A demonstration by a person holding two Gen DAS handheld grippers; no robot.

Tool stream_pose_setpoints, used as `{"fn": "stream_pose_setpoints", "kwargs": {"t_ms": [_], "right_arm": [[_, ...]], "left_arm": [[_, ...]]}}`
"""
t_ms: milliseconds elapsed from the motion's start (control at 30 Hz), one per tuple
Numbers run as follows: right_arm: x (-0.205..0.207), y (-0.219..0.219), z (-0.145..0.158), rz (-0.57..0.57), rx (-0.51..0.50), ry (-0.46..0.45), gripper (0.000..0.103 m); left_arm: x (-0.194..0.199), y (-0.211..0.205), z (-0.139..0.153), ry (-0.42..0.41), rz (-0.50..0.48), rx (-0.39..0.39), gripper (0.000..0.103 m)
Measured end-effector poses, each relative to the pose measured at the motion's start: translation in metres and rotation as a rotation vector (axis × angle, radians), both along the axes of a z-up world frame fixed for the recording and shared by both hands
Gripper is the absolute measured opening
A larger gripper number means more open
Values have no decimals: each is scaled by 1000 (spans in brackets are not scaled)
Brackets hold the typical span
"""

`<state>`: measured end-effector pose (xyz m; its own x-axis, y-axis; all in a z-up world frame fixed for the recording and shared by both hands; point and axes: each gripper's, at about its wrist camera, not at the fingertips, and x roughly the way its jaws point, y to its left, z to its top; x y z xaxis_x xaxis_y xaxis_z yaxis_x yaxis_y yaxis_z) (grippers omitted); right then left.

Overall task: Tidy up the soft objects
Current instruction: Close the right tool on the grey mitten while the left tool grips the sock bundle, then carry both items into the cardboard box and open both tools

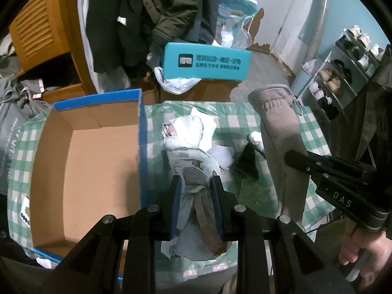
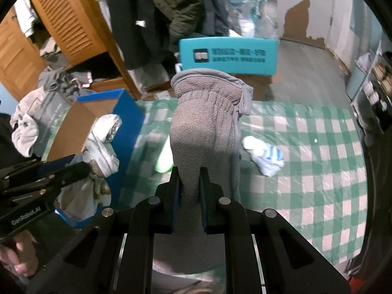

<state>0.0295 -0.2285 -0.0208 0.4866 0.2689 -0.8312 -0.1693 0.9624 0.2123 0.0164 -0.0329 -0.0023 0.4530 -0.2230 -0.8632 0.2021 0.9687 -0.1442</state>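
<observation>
My left gripper [image 1: 196, 181] is shut on a crumpled white and grey bundle [image 1: 186, 147] that looks like a plastic bag, held above the checked tablecloth [image 1: 245, 120] just right of an open cardboard box [image 1: 98, 159] with a blue rim. The right gripper [image 2: 189, 171] is shut on a grey fleece glove [image 2: 203, 122], cuff pointing away, lifted over the table. In the left wrist view that glove [image 1: 276, 122] hangs from the right gripper [image 1: 291, 158]. In the right wrist view the left gripper [image 2: 85, 167] carries the bundle [image 2: 103, 144] beside the box [image 2: 129, 112].
A white and blue sock [image 2: 263, 159] and a pale green item [image 2: 164, 159] lie on the green checked cloth; a black piece [image 1: 247, 161] lies near them. A teal carton [image 1: 205, 61] stands behind the table, dark coats hang above, and a shoe rack [image 1: 343, 73] lines the right wall.
</observation>
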Motion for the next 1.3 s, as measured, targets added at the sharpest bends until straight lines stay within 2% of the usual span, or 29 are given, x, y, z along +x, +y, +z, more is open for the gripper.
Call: {"fn": "stream_pose_setpoints", "kwargs": {"t_ms": [500, 1300], "right_arm": [[12, 65, 17, 121, 13, -26, 12], [34, 203, 31, 307, 44, -17, 12]], "left_arm": [[-8, 54, 16, -62, 81, 26, 24], [-14, 152, 7, -56, 257, 33, 24]]}}
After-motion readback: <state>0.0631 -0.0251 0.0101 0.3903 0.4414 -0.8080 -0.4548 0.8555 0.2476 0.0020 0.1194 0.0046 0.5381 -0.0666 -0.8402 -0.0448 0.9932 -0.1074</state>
